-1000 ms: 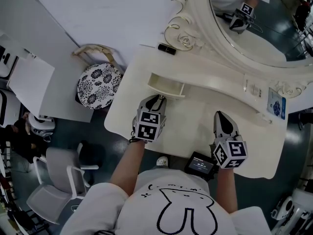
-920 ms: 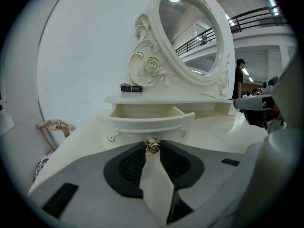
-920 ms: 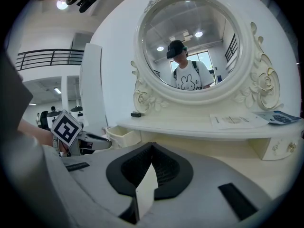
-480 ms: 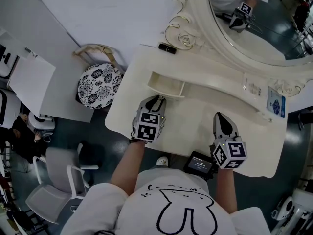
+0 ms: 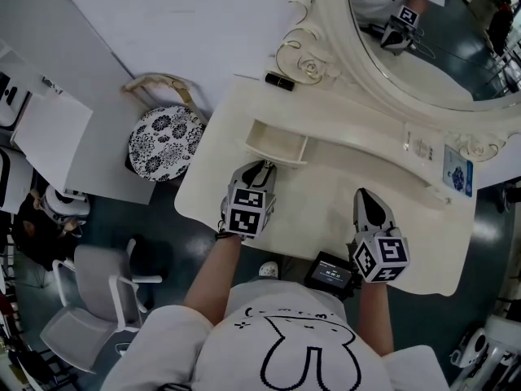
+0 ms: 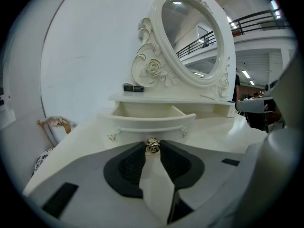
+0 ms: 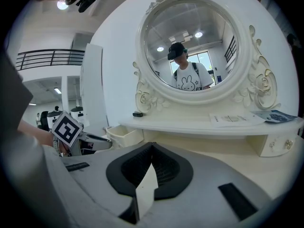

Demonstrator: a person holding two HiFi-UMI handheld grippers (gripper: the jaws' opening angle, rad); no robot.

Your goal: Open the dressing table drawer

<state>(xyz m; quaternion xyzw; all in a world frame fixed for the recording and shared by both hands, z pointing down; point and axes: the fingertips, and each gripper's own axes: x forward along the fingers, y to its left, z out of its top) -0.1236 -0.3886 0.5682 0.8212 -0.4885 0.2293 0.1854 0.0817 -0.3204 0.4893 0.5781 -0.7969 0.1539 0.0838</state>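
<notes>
Drawer (image 5: 277, 143) of the dressing table is seen pulled out at the left end of the raised shelf, its empty inside exposed. Its small gold knob (image 6: 152, 146) is gripped between the tips of the left claw (image 5: 260, 165). The right claw (image 5: 368, 195) is closed with nothing between its jaws, positioned over the cream surface (image 5: 317, 194) and well apart from the drawer. A small black tube (image 5: 278, 81) is laid beside the mirror frame (image 5: 305, 59).

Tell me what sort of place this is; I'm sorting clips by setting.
Likely a showroom or hall, not a bedroom: ornate dressing table with oval mirror, office chair nearby, railed mezzanine.
</notes>
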